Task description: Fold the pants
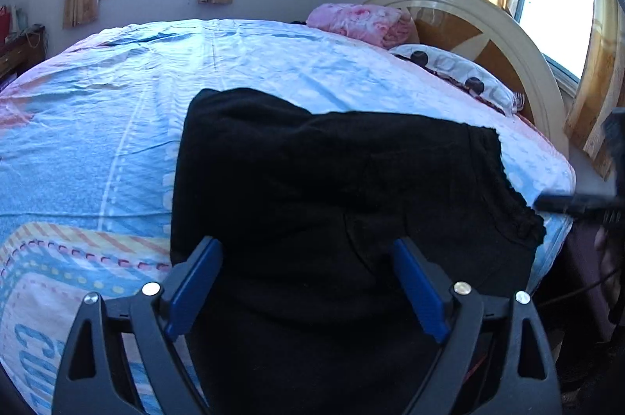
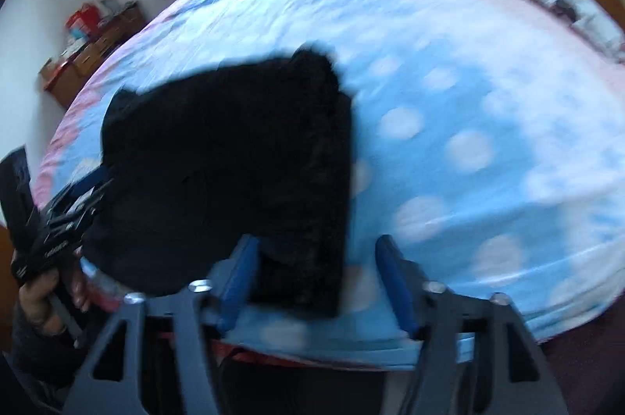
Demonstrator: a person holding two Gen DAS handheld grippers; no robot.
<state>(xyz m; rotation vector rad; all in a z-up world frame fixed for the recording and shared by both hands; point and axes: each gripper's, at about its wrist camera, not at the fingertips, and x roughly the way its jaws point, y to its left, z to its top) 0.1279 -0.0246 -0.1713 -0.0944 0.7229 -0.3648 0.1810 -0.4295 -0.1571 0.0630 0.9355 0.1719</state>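
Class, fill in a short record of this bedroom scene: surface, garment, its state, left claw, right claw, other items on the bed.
surface: bed with blue patterned sheet
garment: black pants
garment state: lying on the sheet near the bed's edge, bunched, fold unfinished
left claw: open, above the pants, gripping nothing
right claw: open, a corner of the pants between its fingers, not pinched
other items: pink blanket, spotted pillow by the headboard

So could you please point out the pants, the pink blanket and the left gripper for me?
pants (image 1: pixel 312 173): left wrist view, middle of the black fabric.
pink blanket (image 1: pixel 359 20): left wrist view, top of the folded bundle.
left gripper (image 1: pixel 308 290): left wrist view, midway between its blue fingertips.
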